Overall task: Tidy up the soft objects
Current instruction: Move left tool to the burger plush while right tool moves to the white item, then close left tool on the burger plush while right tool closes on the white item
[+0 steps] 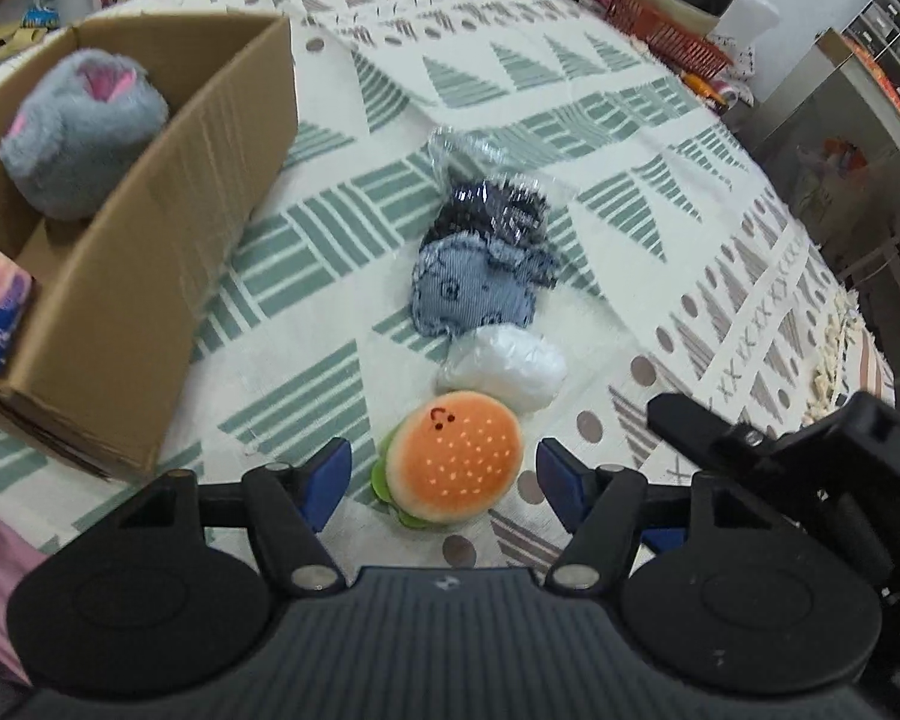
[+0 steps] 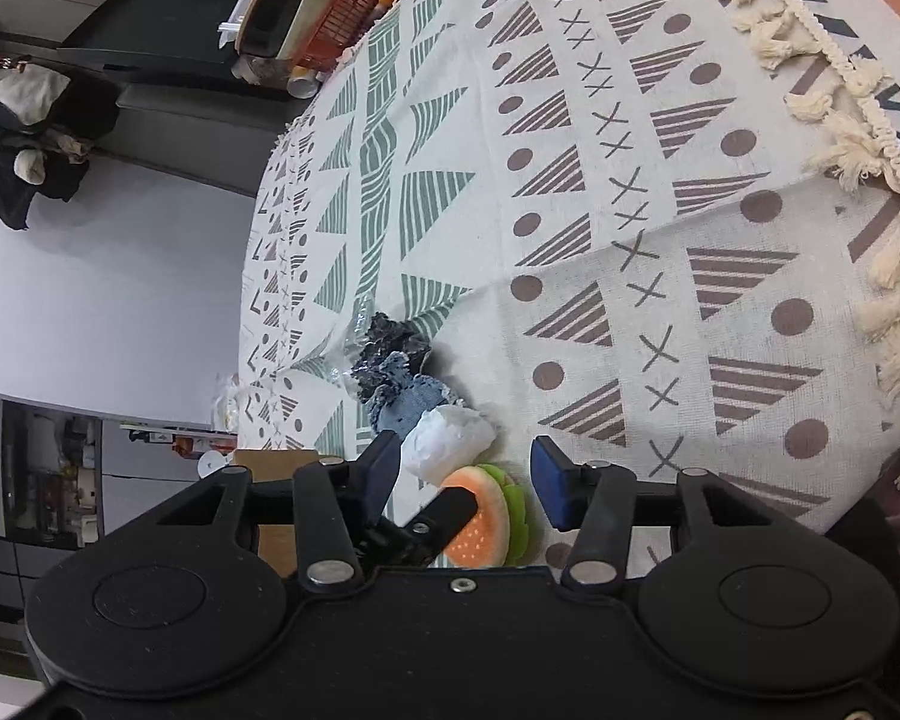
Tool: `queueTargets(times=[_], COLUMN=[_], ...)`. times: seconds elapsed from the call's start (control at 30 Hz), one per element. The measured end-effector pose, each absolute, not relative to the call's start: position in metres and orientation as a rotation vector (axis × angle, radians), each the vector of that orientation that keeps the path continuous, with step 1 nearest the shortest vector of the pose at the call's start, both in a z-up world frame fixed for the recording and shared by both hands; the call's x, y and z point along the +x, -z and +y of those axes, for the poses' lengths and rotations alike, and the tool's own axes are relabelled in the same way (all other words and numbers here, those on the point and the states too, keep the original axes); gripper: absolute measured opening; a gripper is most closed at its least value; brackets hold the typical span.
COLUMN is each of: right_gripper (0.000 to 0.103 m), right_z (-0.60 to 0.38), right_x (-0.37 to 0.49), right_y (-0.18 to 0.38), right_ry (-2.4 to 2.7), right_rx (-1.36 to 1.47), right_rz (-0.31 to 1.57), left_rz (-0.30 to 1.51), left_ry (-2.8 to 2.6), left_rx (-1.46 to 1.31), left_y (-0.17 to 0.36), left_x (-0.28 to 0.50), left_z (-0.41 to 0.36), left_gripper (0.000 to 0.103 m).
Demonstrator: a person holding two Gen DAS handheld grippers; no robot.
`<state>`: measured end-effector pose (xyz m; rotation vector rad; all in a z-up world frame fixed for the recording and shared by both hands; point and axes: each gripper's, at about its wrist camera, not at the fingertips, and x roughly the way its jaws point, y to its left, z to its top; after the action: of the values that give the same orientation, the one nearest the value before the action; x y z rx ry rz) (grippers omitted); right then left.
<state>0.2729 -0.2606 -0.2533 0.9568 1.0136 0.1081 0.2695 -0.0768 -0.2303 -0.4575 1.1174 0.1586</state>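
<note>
The cardboard box (image 1: 150,252) runs off the left edge. The right wrist view shows the burger plush (image 2: 492,516) partly hidden behind the left gripper (image 2: 450,516).

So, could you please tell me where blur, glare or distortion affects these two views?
Left wrist view: the cardboard box and grey plush are motion-smeared, the clear wrapping glints, and the burger toy is fairly sharp. Right wrist view: sharper, but fisheye bends the tablecloth pattern and fringe.
</note>
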Motion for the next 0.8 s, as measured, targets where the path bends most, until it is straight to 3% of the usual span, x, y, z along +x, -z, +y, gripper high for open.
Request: queueTargets(times=[0.13, 0.17, 0.23, 0.33, 0.8], right_gripper=[0.049, 0.049, 0.049, 0.049, 0.053], right_z=[-0.255, -0.253, -0.250, -0.245, -0.212], right_x=[0.278, 0.279, 0.282, 0.286, 0.304], right_y=[0.257, 0.257, 0.259, 0.260, 0.269], right_ry=[-0.122, -0.124, -0.132, -0.128, -0.110], right_rx=[0.944, 0.936, 0.932, 0.917, 0.845], right_rz=[1.020, 1.020, 1.022, 1.026, 1.054], left_rz=[1.139, 1.138, 1.144, 1.151, 1.120], left_ry=[-0.120, -0.116, -0.109, -0.115, -0.123], left_rx=[-0.436, -0.426, -0.426, -0.470, -0.413], left_y=[0.243, 0.244, 0.247, 0.250, 0.235], left_x=[0.276, 0.277, 0.279, 0.278, 0.278], left_z=[-0.078, -0.077, -0.075, -0.066, -0.042], left_gripper=[0.067, 0.064, 0.048, 0.039, 0.036])
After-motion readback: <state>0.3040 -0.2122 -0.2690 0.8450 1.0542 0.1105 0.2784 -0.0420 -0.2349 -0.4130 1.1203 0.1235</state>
